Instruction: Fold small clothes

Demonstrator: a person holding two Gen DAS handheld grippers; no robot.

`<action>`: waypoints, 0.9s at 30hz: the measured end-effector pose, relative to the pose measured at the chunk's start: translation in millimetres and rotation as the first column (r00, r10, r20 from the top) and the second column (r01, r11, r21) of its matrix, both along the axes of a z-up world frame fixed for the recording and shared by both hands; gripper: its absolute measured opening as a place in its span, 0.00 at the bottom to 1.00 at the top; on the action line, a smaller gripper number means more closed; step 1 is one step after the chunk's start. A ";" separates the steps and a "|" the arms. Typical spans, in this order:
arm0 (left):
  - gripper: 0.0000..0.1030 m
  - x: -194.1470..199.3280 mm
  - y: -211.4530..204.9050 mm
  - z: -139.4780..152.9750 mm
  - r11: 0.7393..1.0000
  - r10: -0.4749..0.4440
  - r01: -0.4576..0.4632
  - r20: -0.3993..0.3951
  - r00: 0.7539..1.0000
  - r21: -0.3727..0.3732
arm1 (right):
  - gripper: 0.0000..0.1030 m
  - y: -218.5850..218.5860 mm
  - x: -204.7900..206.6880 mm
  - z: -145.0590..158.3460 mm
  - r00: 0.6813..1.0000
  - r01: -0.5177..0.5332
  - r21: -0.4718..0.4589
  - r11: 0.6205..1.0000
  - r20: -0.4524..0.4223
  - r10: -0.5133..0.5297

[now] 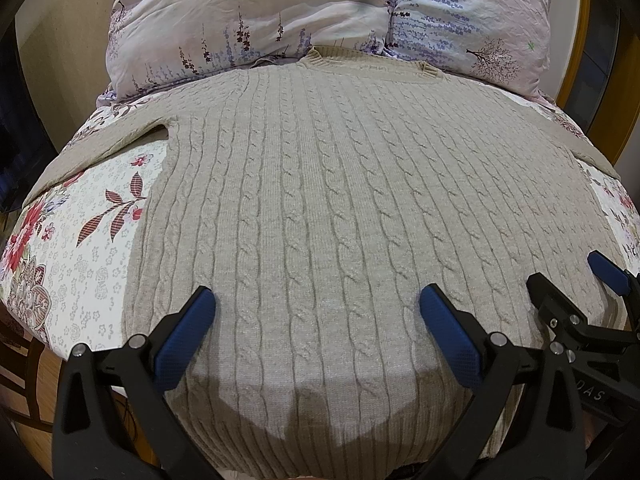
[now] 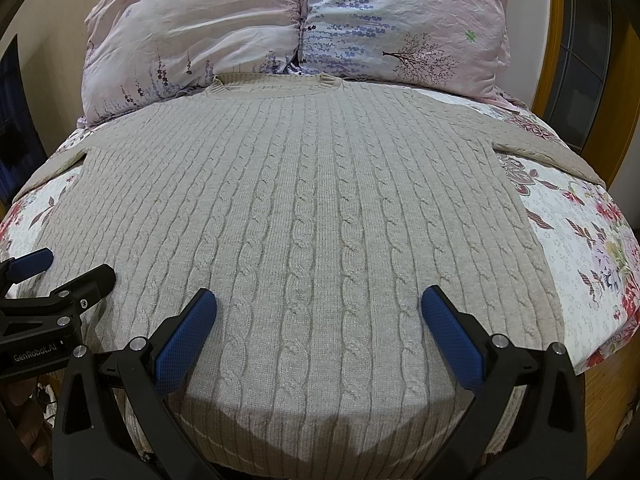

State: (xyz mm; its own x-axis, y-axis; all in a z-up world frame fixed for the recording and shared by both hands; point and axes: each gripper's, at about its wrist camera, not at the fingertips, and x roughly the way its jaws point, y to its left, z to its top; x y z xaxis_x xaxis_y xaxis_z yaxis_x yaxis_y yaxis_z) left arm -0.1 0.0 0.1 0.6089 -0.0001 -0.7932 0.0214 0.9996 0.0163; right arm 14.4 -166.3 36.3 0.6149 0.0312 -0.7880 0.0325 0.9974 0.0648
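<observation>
A beige cable-knit sweater [image 1: 320,208] lies flat on the bed, collar at the far end by the pillows, sleeves spread to both sides. It also fills the right wrist view [image 2: 312,208]. My left gripper [image 1: 316,312] is open, its blue pads wide apart just above the sweater's near hem, left of centre. My right gripper [image 2: 318,312] is open over the hem, right of centre. The right gripper also shows at the left wrist view's right edge [image 1: 568,284]. The left gripper shows at the right wrist view's left edge [image 2: 72,268].
The sweater rests on a floral bedspread [image 1: 92,248], which also shows in the right wrist view [image 2: 580,248]. Two pink floral pillows [image 1: 248,28] lie at the head. A wooden frame [image 2: 560,60] stands at the right. The bed's near edge lies just below the hem.
</observation>
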 end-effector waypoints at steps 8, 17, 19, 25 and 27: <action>0.98 0.0 0.0 0.0 1.000 0.000 0.000 0.000 1.000 0.000 | 0.99 0.0 -0.1 -0.2 1.000 0.000 0.000 1.000 0.000 0.000; 0.98 1.2 -1.2 -0.2 1.000 0.006 -0.006 -0.004 1.000 -0.001 | 0.99 0.0 1.8 -0.7 1.000 0.001 0.001 1.000 -0.013 -0.001; 0.98 1.2 -1.4 -0.2 1.000 0.005 -0.005 -0.004 1.000 -0.001 | 0.99 -0.1 1.6 -1.1 1.000 0.001 0.000 1.000 -0.015 -0.001; 0.98 1.1 -1.3 -0.2 1.000 0.005 -0.005 -0.004 1.000 -0.001 | 0.99 -0.2 3.0 -0.4 1.000 0.006 -0.003 1.000 -0.024 -0.006; 0.98 1.1 -1.3 -0.2 1.000 0.005 -0.005 -0.004 1.000 -0.001 | 0.99 -0.4 2.7 -2.2 1.000 0.005 -0.003 1.000 -0.024 -0.005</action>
State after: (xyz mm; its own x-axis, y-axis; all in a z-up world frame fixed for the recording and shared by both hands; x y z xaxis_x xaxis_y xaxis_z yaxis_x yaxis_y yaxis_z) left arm 1.0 -1.3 -0.1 0.6058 0.0020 -0.7956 0.0160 0.9998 0.0147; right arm 17.2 -166.7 34.1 0.5957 0.0254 -0.8028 0.0393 0.9974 0.0608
